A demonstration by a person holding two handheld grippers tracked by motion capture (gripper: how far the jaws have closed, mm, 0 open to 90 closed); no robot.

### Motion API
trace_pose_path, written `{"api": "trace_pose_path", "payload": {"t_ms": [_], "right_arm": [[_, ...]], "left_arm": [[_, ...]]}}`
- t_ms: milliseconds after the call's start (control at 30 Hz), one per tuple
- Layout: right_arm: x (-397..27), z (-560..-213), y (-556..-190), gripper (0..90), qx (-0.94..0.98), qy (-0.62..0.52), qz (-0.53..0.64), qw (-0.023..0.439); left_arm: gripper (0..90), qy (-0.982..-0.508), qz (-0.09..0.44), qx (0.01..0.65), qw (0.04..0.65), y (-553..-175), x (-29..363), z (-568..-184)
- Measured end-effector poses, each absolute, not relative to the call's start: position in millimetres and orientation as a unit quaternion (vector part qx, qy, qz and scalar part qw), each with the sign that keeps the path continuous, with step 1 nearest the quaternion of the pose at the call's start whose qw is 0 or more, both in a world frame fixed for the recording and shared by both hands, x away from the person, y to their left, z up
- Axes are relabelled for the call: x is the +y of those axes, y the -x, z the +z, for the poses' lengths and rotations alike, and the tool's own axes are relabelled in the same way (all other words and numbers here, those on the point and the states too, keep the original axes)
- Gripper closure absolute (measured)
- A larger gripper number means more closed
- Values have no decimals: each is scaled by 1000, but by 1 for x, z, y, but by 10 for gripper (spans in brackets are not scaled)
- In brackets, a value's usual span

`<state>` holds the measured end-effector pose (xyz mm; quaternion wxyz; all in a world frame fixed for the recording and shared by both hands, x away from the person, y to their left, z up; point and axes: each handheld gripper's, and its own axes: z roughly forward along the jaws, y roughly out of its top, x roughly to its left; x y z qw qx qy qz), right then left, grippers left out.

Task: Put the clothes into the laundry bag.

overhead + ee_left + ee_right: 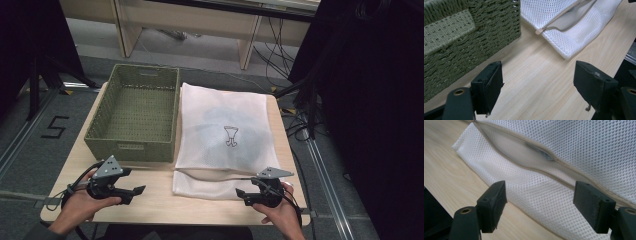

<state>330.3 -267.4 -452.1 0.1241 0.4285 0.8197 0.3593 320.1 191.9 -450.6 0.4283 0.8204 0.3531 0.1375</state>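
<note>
High view: we are looking down on a pale wooden surface (150, 200) carrying a green woven basket (135, 115) at the left and a white mesh laundry bag (225, 135) lying flat just beside it at the right. The bag is showing a small dark outline drawing (230, 136) on its upper face; we are reading no lettering there. On the floor to the left, a black mark shaped like a 5 (55, 127) is showing.

We are holding the left hand-held gripper (140, 190) above the near edge, its jaws standing spread over bare wood with nothing between them. The right hand-held gripper (240, 192) is hovering just beside the bag's near edge, jaws likewise spread and gripping nothing.

In the right gripper view, the bag's beige zipper (536, 170) is gaping open.
</note>
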Motion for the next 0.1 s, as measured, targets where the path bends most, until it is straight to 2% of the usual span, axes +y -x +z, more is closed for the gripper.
{"api": "trace_pose_path", "payload": {"t_ms": [100], "right_arm": [[-268,-453,-331,278,820,-428,359,125]], "left_arm": [[233,-811,136,363,438,-320,191,-452]]}}
